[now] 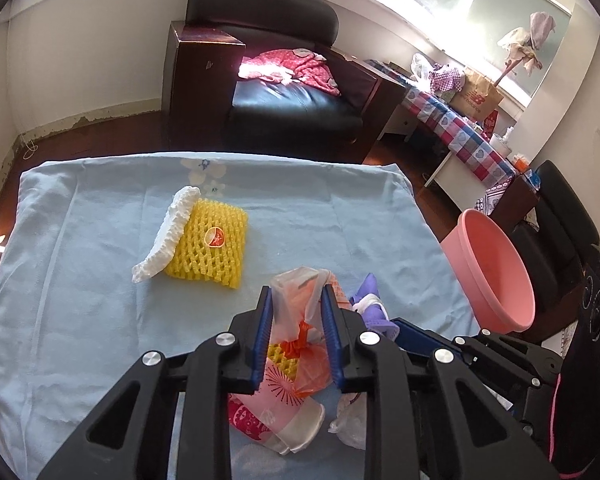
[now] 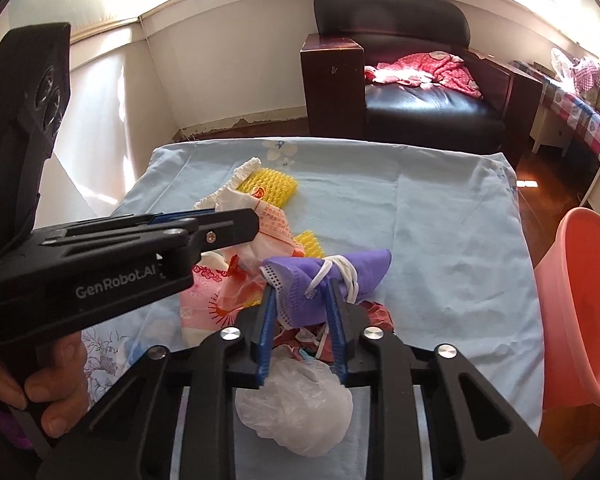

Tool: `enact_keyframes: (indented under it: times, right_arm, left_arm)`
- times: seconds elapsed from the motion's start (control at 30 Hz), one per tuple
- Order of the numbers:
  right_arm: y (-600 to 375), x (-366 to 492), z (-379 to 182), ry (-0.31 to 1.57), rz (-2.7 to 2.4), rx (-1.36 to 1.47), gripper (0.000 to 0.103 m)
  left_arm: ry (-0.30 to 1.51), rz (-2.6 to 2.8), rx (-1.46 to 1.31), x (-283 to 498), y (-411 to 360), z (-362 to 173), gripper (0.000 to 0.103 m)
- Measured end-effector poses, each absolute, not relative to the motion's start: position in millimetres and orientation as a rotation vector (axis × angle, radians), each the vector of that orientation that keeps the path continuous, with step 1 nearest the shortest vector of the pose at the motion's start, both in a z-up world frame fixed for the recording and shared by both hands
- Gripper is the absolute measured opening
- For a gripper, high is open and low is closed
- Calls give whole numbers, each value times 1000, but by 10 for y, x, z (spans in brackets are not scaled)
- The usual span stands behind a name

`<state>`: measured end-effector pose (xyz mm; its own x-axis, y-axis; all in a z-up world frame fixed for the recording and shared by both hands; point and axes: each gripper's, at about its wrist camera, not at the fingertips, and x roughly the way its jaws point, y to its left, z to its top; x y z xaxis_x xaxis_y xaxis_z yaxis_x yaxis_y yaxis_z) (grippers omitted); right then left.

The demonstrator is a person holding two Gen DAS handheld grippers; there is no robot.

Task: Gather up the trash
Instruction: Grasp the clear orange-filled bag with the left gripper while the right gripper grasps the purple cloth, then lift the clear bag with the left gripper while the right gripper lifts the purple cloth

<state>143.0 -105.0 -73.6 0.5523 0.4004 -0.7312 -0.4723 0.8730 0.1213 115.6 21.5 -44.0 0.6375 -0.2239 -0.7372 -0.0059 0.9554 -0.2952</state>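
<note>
My left gripper (image 1: 297, 294) is shut on a crumpled orange-and-clear plastic bag (image 1: 300, 308); it also shows in the right wrist view (image 2: 236, 216), holding the bag (image 2: 270, 226) above the table. My right gripper (image 2: 300, 290) is shut on a purple face mask (image 2: 320, 276) with white ear loops; the mask shows in the left wrist view (image 1: 370, 300). Below lie a pink paper cup (image 1: 276, 412), a white plastic bag (image 2: 296, 404) and a red wrapper (image 2: 380, 314). A yellow foam fruit net (image 1: 210, 242) and a white foam net (image 1: 168, 236) lie farther back.
The table is covered by a light blue cloth (image 1: 80, 300). A pink plastic basin (image 1: 496, 276) stands off the table's right edge, also in the right wrist view (image 2: 584, 332). A black armchair (image 1: 284, 76) stands behind the table, and a checked-cloth side table (image 1: 460, 128) to the right.
</note>
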Motion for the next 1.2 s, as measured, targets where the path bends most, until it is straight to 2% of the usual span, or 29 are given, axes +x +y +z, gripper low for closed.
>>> enact_keyframes:
  times: [0.1, 0.23, 0.3, 0.67, 1.2]
  right_arm:
    - [-1103, 1409, -714, 825, 510, -79, 14]
    - [-1210, 1369, -661, 815, 509, -29, 13]
    - [-1250, 1357, -632, 811, 505, -13, 7]
    - [-1347, 1278, -509, 783, 506, 21, 6]
    - [-1472, 1239, -390, 755, 452, 23, 6]
  left_arm:
    - [861, -99, -260, 1126, 183, -397, 23]
    - [826, -54, -222, 1066, 144, -299, 23]
    - [815, -35, -208, 1038, 132, -266, 23]
    - [804, 37, -230, 906, 154, -238, 23]
    - [861, 29, -358, 812, 250, -479, 23]
